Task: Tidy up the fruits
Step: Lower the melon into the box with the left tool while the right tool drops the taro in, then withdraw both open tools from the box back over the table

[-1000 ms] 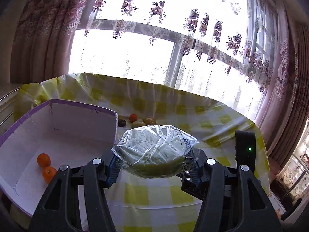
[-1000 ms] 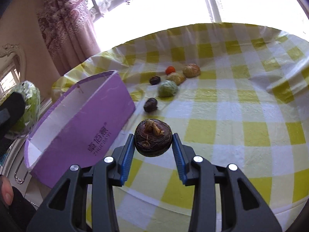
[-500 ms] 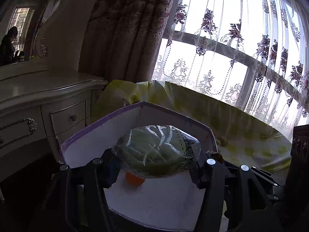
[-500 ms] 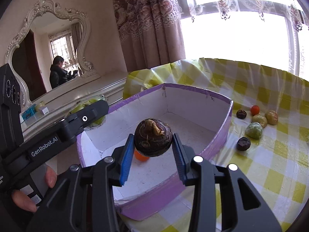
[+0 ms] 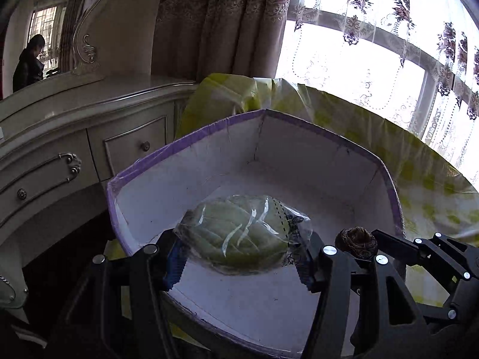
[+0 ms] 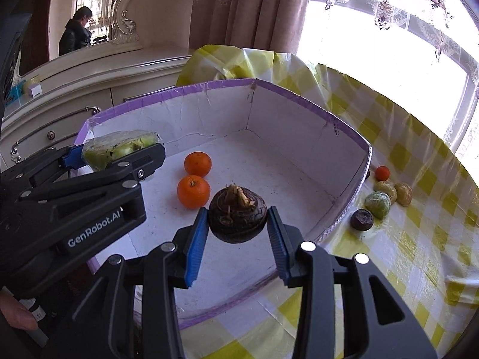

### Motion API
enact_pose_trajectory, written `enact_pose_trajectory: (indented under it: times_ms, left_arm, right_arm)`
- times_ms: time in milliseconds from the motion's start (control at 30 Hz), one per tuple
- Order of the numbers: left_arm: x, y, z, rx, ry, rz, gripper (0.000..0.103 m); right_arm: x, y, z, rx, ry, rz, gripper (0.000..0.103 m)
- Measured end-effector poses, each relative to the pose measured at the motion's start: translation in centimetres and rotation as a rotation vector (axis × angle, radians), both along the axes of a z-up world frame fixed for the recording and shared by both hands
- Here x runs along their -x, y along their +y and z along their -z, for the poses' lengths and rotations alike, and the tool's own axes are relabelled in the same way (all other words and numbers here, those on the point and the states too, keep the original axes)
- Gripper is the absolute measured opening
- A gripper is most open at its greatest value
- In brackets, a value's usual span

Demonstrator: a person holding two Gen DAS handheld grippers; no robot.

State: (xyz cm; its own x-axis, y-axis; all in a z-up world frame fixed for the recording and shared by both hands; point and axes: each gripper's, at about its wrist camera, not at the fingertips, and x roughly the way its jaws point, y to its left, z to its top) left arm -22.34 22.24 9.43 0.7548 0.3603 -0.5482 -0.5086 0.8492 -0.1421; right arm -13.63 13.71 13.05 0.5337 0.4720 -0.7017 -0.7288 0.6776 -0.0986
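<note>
- Two loads that were over the open tablecloth (image 6: pixel 404 155) a second ago now hang over the purple-rimmed box (image 6: pixel 299 101), so both are placed for the drop.
- Your right gripper (image 6: pixel 236 233), bottom centre of its own view, has just been opening. The dark brown corm (image 6: pixel 236 215) is between the blue pads, but slivers of daylight show on both sides where the pads were tight before. I read it as let go and on its way to the box floor.
- Your left gripper (image 5: pixel 239 261) has also just been opening a little, yet its pads look to press on the film of the wrapped cabbage (image 5: pixel 242 233). It is held off the floor at the lower middle of the left view.
- Two mandarins (image 6: pixel 197 164) already lie in the box, centre left of the right view. Five small fruits (image 6: pixel 377 205) wait on the cloth at the right edge, so the job looks less than half done.
- "GenRobot.AI" reads in white on the left gripper's body at lower left of the right view. The cabbage film carries black print too small to read.
</note>
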Motion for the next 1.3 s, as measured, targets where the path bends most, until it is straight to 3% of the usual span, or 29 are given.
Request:
enact_pose_trajectory:
  times_ms: [100,167,200,367,533,767,900,1067,1200,1300]
  left_arm:
    - [-0.1,-0.3,0.0,-0.020,0.005,0.004,0.067]
    - [0.1,-0.5,-0.3,-0.022,-0.015,0.002,0.079]
    - [0.3,-0.6,-0.5,-0.038,-0.020,-0.033,0.096]
    - [0.8,-0.8,-1.0,-0.048,-0.054,-0.077,0.097]
    - [2.0,-3.4,-3.7,-0.182,-0.173,-0.065,0.097]
    - [2.8,-10.8,-8.2,-0.379,-0.401,0.102,0.097]
    - [1.6,-15.2,-9.1,-0.413,-0.450,0.253,0.098]
    - [-1.5,-20.5,-7.5,-0.408,-0.377,0.475,0.098]
    - [-5.3,-23.7,-4.2,-0.376,-0.193,0.626,0.098]
    - [-8.0,-24.8,-1.5,-0.336,-0.048,0.669,0.098]
  right_arm:
    - [-0.1,-0.3,-0.4,-0.010,-0.026,0.024,0.081]
    - [-0.3,-0.7,-0.5,-0.027,-0.018,0.024,0.087]
    - [-0.3,-0.8,-0.5,-0.036,-0.014,0.023,0.090]
    - [0.1,-1.5,-0.7,-0.078,-0.024,0.011,0.095]
    - [0.5,-4.3,-2.5,-0.247,-0.063,0.017,0.096]
    - [-1.0,-12.0,-4.5,-0.507,-0.109,0.174,0.100]
    - [-3.6,-17.8,-3.3,-0.575,-0.067,0.364,0.101]
    - [-7.4,-24.6,0.5,-0.579,0.075,0.599,0.101]
    - [-9.2,-28.3,3.4,-0.529,0.146,0.712,0.101]
    - [-10.7,-29.5,5.9,-0.437,0.214,0.766,0.101]
